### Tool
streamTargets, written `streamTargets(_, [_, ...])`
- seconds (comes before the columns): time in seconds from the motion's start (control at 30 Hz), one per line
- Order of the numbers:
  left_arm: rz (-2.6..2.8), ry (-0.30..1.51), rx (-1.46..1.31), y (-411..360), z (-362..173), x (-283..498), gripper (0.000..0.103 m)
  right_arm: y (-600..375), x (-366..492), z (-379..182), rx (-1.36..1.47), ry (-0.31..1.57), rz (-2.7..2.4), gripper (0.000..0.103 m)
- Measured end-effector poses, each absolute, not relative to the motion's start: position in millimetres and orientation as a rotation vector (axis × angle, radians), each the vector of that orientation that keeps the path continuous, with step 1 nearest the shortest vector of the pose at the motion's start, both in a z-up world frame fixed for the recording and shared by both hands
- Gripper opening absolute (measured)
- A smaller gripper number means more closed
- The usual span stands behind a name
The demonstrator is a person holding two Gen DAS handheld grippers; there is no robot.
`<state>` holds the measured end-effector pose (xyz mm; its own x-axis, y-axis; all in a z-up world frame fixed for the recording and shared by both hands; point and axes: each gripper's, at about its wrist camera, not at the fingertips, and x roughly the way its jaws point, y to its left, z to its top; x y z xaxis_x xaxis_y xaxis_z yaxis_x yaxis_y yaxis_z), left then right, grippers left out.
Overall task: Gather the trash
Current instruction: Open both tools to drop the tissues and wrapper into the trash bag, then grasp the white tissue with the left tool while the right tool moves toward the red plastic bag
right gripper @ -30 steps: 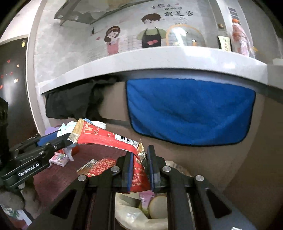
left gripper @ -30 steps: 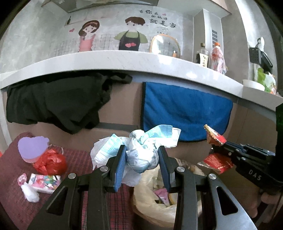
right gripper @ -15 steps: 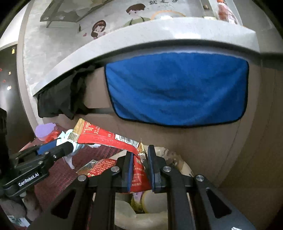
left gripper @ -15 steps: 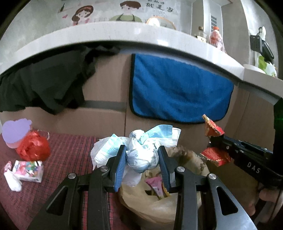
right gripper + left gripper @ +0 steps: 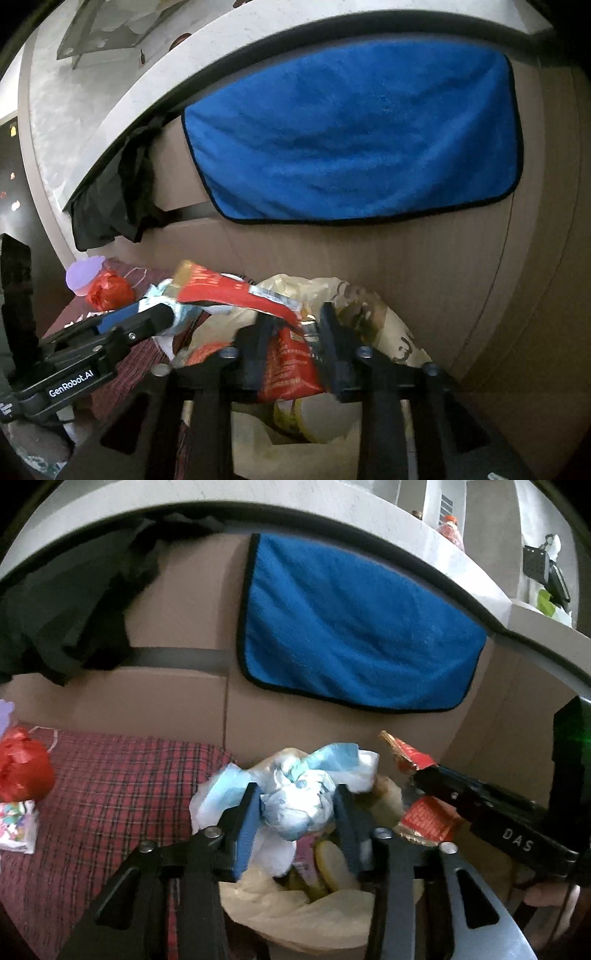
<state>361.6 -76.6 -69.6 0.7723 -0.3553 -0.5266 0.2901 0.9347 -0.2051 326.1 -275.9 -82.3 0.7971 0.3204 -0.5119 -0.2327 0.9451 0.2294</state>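
My left gripper [image 5: 297, 814] is shut on a crumpled white and blue wad of wrapping [image 5: 299, 805] and holds it over the open trash bag [image 5: 306, 919], which holds yellow slices and scraps. My right gripper [image 5: 291, 332] has its jaws parted wider than before around a red snack wrapper [image 5: 288, 362], which hangs between them over the same bag [image 5: 373, 306]; its long end [image 5: 221, 290] sticks out to the left. The right gripper also shows in the left wrist view [image 5: 417, 775] with the red wrapper [image 5: 424, 816].
A red plaid cloth [image 5: 122, 782] covers the surface left of the bag, with a red crumpled bag [image 5: 22, 768] and a colourful packet [image 5: 16, 825] on it. A blue towel [image 5: 351, 635] and dark clothes [image 5: 66, 605] hang on the wall behind.
Both grippers have tilted down and closer over the trash bag. The right gripper's jaws have spread apart around the red wrapper. The left stays shut on its wad.
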Motion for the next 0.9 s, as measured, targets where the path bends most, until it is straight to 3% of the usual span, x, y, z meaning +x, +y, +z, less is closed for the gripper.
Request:
streamTargets(0.1, [-0.357,0.600,-0.135,-71.7,-69.7,365.0,0.053,-276.1,330.5,-85.7,0.154,0.581,0.266,0.037])
streamTargets(0.37, [-0.338,0.605,-0.172,-54.4,-66.3,361.2,0.054,-268.4,335.1,-95.1,0.145,0.636,0.284,0.044])
streamTargets(0.47, [-0.321,0.593,-0.180,-42.4,-62.3,354.8,0.054,-259.7,336.1,-99.0,0.107,0.678,0.303,0.052])
streamTargets(0.9, [-0.201,0.486,-0.141,43.4,-30.6,300.7,0.054,-224.5,315.6,-77.2,0.095,0.641,0.419,0.052])
